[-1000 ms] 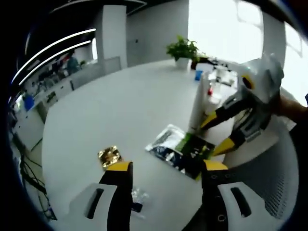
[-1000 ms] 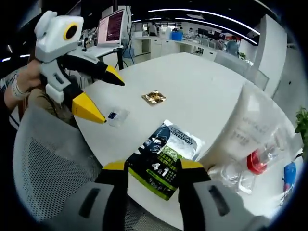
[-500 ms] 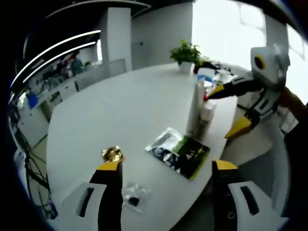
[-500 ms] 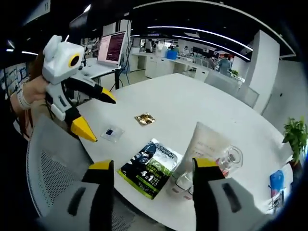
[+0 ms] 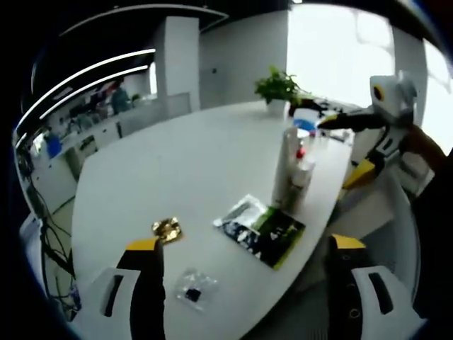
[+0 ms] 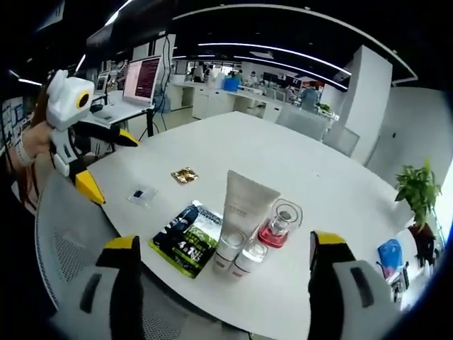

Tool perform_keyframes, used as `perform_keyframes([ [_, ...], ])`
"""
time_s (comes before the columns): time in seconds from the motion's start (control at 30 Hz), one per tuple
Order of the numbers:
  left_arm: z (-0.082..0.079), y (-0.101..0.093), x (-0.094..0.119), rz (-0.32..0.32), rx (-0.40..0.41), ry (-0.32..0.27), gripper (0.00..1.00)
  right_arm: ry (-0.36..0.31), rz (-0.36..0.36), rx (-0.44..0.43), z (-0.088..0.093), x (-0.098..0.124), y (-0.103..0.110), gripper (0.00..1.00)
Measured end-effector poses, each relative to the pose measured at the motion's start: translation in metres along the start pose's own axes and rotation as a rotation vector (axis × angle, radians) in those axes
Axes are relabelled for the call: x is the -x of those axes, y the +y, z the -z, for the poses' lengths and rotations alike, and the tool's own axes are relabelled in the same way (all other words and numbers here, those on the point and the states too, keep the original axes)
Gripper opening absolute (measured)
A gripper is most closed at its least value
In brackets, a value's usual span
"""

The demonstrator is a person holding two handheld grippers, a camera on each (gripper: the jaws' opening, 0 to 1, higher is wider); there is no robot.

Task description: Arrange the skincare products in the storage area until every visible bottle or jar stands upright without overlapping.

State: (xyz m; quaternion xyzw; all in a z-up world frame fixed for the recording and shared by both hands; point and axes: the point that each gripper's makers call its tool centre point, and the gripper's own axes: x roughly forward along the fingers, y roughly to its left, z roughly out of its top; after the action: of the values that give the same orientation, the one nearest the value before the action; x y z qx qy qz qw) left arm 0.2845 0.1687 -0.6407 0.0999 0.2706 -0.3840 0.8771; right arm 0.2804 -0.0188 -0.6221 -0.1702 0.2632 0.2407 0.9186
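We see the skincare products grouped near the bench's near edge in the right gripper view: a white tube [image 6: 241,212] stands on its cap, a small clear bottle [image 6: 248,256] just beside its base, and a round clear bottle with red liquid [image 6: 276,225] close on its other side. A dark-and-green sachet [image 6: 185,238] lies flat next to the tube. Farther along the white bench [image 6: 283,170] lie a small gold packet [image 6: 184,174] and a clear packet [image 6: 142,195], both apart from the bottles.

Our right gripper [image 6: 219,280] hangs above the bench edge with its jaws spread wide and nothing between them. Our left gripper [image 5: 244,273] is likewise wide apart and holds nothing; in the right gripper view it shows near a mesh chair [image 6: 64,234]. A potted plant [image 6: 417,195] stands at the bench's far end.
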Motion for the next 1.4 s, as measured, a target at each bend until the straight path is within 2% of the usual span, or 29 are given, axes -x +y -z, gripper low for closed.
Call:
perform_keyframes([
  [0.33, 0.006, -0.005, 0.002, -0.049, 0.015, 0.003, 0.97, -0.044, -0.036, -0.01, 0.004, 0.01, -0.01, 0.99],
  [0.5, 0.006, -0.01, -0.001, -0.064, 0.035, -0.006, 0.97, -0.054, -0.045, 0.013, 0.008, 0.013, -0.02, 0.99],
  [0.6, 0.002, -0.009, -0.002, -0.09, 0.067, -0.046, 0.97, -0.068, -0.055, 0.019, 0.009, 0.016, -0.026, 1.0],
  [0.7, 0.003, -0.01, -0.004, -0.106, 0.077, -0.057, 0.97, -0.075, -0.067, 0.027, 0.012, 0.017, -0.03, 1.0],
  [1.0, 0.012, 0.001, -0.007, -0.147, 0.09, -0.017, 0.97, -0.092, -0.081, 0.031, 0.009, 0.012, -0.039, 1.0],
  [1.2, 0.021, 0.01, -0.008, -0.145, 0.073, 0.02, 0.97, -0.082, -0.091, 0.034, 0.011, 0.006, -0.038, 1.0],
  [1.4, 0.031, 0.026, -0.012, -0.124, 0.031, 0.092, 0.97, -0.071, -0.088, 0.029, 0.01, 0.001, -0.039, 1.0],
])
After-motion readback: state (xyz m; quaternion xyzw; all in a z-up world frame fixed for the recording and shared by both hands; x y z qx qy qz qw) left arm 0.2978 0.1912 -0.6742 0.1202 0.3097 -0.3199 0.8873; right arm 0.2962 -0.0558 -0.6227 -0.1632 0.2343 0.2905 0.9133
